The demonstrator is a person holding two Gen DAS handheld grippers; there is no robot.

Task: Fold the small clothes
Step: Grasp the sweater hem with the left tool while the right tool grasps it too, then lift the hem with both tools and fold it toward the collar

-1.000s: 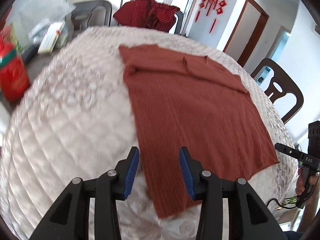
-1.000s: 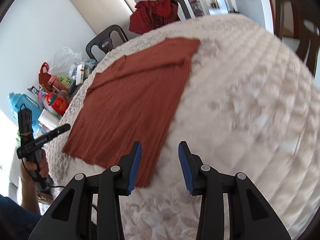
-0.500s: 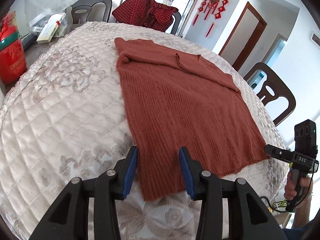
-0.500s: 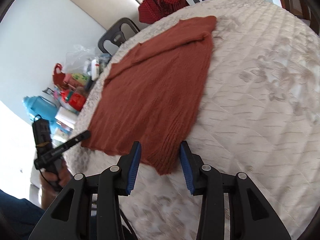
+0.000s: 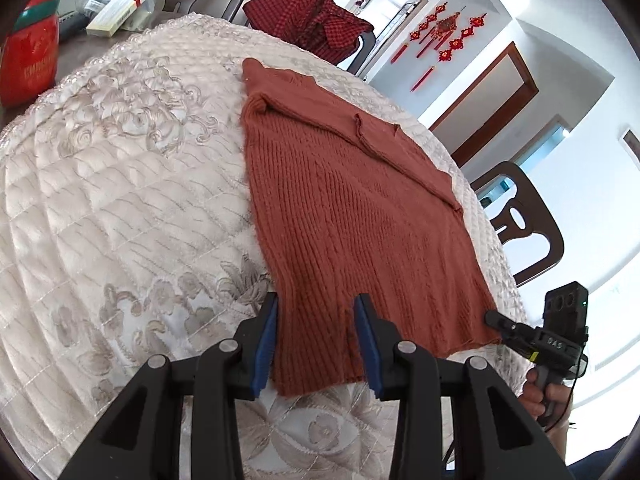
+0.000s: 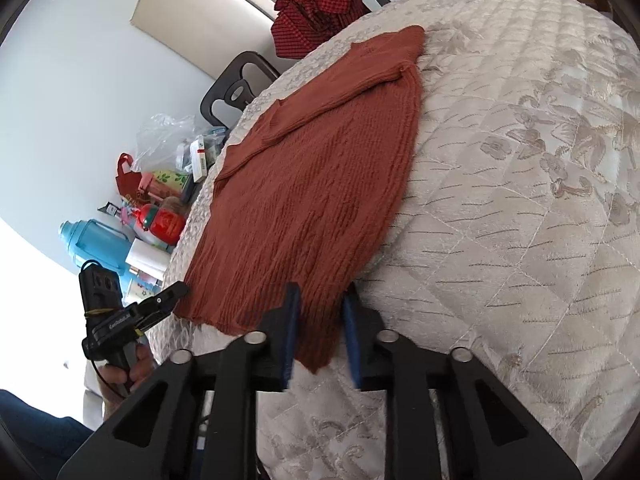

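Round table (image 5: pixel 100 208) under quilted cream cloth; rust knit sweater (image 5: pixel 340 216) spread flat, hem at near edge. Chairs ring it; checked garment (image 5: pixel 308 16) on far one. Left gripper (image 5: pixel 316 340): jaws closing, hem corner between. Right gripper (image 6: pixel 318 340): jaws closing on the opposite corner. Only right view shows blue flask (image 6: pixel 92 240).

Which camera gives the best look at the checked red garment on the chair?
The left wrist view: the checked red garment sits large, its pattern and drape over the chair back plain. The right wrist view shows the same garment smaller, bunched at the top edge.
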